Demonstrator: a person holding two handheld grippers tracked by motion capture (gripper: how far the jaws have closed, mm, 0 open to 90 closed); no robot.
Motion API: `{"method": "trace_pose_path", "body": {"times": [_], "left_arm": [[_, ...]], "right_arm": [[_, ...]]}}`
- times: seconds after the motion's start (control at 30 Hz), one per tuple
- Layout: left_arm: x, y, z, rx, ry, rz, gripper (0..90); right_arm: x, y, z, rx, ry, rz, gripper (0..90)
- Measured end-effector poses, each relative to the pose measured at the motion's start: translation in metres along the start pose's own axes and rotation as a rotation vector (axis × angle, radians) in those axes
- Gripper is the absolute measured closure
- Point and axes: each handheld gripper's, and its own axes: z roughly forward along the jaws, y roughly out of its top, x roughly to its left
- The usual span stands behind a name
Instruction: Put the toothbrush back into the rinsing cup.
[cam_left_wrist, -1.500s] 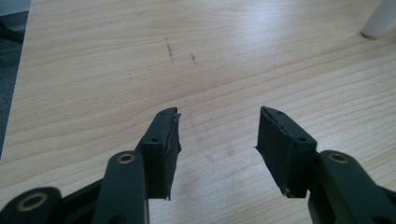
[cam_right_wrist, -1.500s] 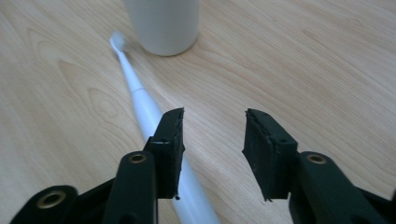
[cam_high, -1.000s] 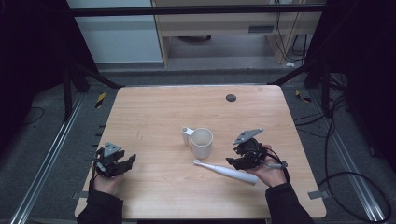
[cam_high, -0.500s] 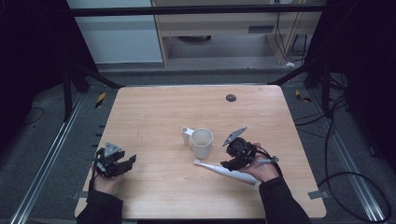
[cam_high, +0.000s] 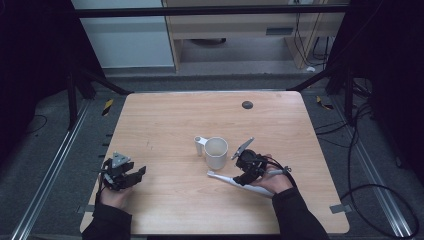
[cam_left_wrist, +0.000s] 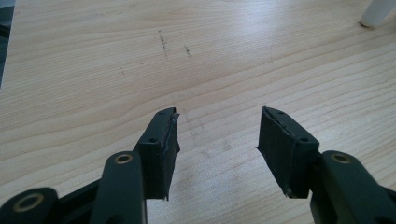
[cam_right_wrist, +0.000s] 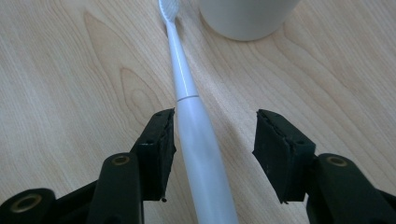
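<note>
High view: a wooden tabletop (cam_high: 165, 120) carries a white mug (cam_high: 215, 152) near its middle, handle turned to the left, and a white electric toothbrush (cam_high: 235, 181) lying flat just in front of the mug, brush head pointing left. The right hand-held gripper (cam_high: 243, 177) sits directly over the toothbrush's thicker handle, close beside the mug. In the right gripper view its jaws are spread, with the toothbrush (cam_right_wrist: 194, 126) running up between them; the handle lies against or very near the left jaw and well clear of the right one, and the bristle end reaches up beside the base of the mug (cam_right_wrist: 245, 16). The left hand-held gripper (cam_high: 136, 175) rests low at the tabletop's near left, well apart from both things. In the left gripper view its jaws stand spread over bare wood (cam_left_wrist: 140, 60).
</note>
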Motion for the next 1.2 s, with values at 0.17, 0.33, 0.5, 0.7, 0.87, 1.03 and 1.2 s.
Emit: {"method": "trace_pose_path", "body": {"times": [0.17, 0.33, 0.5, 0.7, 0.87, 1.03, 1.2], "left_arm": [[0.000, 0.000, 0.000, 0.004, -0.001, -0.001, 46.4], [0.000, 0.000, 0.001, 0.006, -0.002, 0.000, 46.3], [0.000, 0.000, 0.001, 0.007, -0.001, 0.001, 46.4], [0.000, 0.000, 0.001, 0.009, -0.002, 0.000, 46.4], [0.000, 0.000, 0.001, 0.010, -0.002, 0.001, 46.4], [0.000, 0.000, 0.001, 0.011, -0.002, 0.001, 46.5], [0.000, 0.000, 0.001, 0.010, -0.002, 0.002, 46.4]], "right_arm": [[0.001, 0.001, 0.007, 0.033, 0.007, -0.015, 48.4], [0.003, 0.004, 0.013, 0.060, 0.017, -0.035, 49.3], [0.004, 0.006, 0.020, 0.093, 0.020, -0.047, 50.1], [0.004, 0.006, 0.028, 0.125, 0.021, -0.074, 51.2], [0.006, 0.007, 0.032, 0.149, 0.023, -0.084, 53.0], [0.006, 0.006, 0.034, 0.170, 0.018, -0.089, 54.2], [0.008, 0.006, 0.036, 0.176, 0.012, -0.096, 56.4]]}}
